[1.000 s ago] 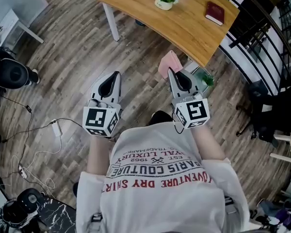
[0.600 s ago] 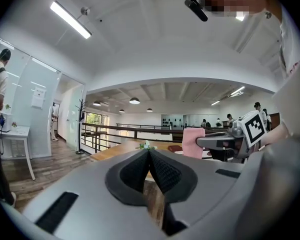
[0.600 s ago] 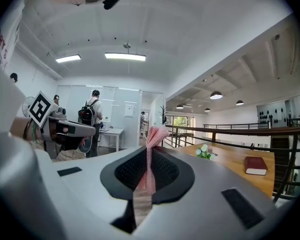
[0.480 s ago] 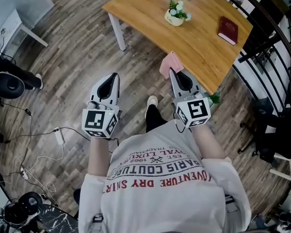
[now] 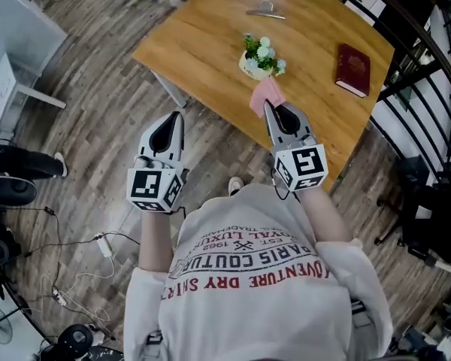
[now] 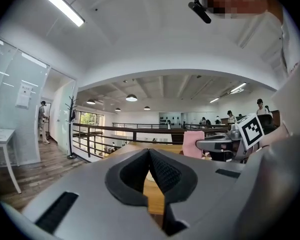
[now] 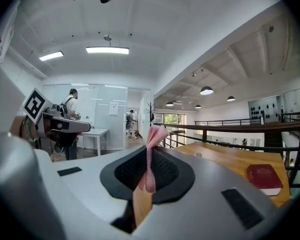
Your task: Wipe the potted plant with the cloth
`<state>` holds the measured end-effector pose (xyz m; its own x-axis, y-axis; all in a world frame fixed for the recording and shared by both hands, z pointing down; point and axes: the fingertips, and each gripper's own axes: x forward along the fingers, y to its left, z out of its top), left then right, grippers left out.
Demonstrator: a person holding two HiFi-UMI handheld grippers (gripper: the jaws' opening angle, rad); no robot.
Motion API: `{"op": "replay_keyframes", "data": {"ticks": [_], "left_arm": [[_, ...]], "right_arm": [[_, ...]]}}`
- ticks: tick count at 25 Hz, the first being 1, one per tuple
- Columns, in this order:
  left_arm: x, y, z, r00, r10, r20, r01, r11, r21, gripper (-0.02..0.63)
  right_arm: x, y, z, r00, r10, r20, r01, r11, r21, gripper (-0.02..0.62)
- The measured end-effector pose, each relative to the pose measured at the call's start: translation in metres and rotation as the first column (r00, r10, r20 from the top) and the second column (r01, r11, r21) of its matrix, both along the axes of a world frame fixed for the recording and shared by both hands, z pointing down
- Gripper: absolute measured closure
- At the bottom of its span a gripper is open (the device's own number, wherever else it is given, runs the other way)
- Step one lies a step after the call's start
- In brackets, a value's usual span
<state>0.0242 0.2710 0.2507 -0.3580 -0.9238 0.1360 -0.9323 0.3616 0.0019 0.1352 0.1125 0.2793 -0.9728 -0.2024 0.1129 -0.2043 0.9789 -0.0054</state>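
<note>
A small potted plant [image 5: 259,55] with white and green flowers in a pale pot stands on the wooden table [image 5: 203,36]. My right gripper [image 5: 268,107] is shut on a pink cloth [image 5: 265,95] that sticks up from its tips, just short of the pot, over the table's near edge. The right gripper view shows the pink cloth [image 7: 151,154] pinched between the dark pads. To the left, my left gripper [image 5: 180,116] is shut and holds nothing; it hangs over the floor by the table edge. In the left gripper view its jaws [image 6: 149,156] meet with nothing between them.
A dark red book [image 5: 352,70] lies on the table's right part, and a metal clip [image 5: 264,10] at its far side. Black railings [image 5: 428,74] run along the right. Cables [image 5: 75,262] trail on the wood floor at lower left. A white desk [image 5: 15,89] stands at left.
The person has walked toward the table with both grippers. The table and plant have come nearer, so the cloth now sits just below the pot. Both grippers stay shut.
</note>
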Motion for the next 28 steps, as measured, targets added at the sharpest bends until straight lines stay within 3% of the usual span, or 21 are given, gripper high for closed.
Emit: {"op": "replay_keyframes", "data": {"ticks": [8,12,17,24,28], "left_arm": [[-0.036,-0.107,0.030,0.982,0.184,-0.038,-0.186,0.980,-0.070,0.591],[-0.055,-0.162,0.050,0.943,0.330,-0.047,-0.334,0.935,-0.119,0.591],[-0.076,-0.217,0.081,0.863,0.499,-0.081,-0.505,0.848,-0.162,0.591],[-0.090,-0.269,0.138,0.702,0.699,-0.133,-0.707,0.664,-0.243,0.591],[-0.092,-0.287,0.173,0.626,0.757,-0.190,-0.773,0.569,-0.278,0.591]], "right_arm": [[-0.008,-0.079,0.026,0.984,0.161,-0.073,-0.164,0.986,-0.037,0.554],[-0.007,-0.110,0.045,0.951,0.278,-0.133,-0.286,0.957,-0.047,0.554],[-0.014,-0.137,0.081,0.883,0.405,-0.236,-0.430,0.901,-0.062,0.554],[-0.018,-0.154,0.137,0.751,0.528,-0.397,-0.599,0.798,-0.070,0.554],[-0.029,-0.163,0.176,0.704,0.530,-0.473,-0.638,0.765,-0.093,0.554]]}}
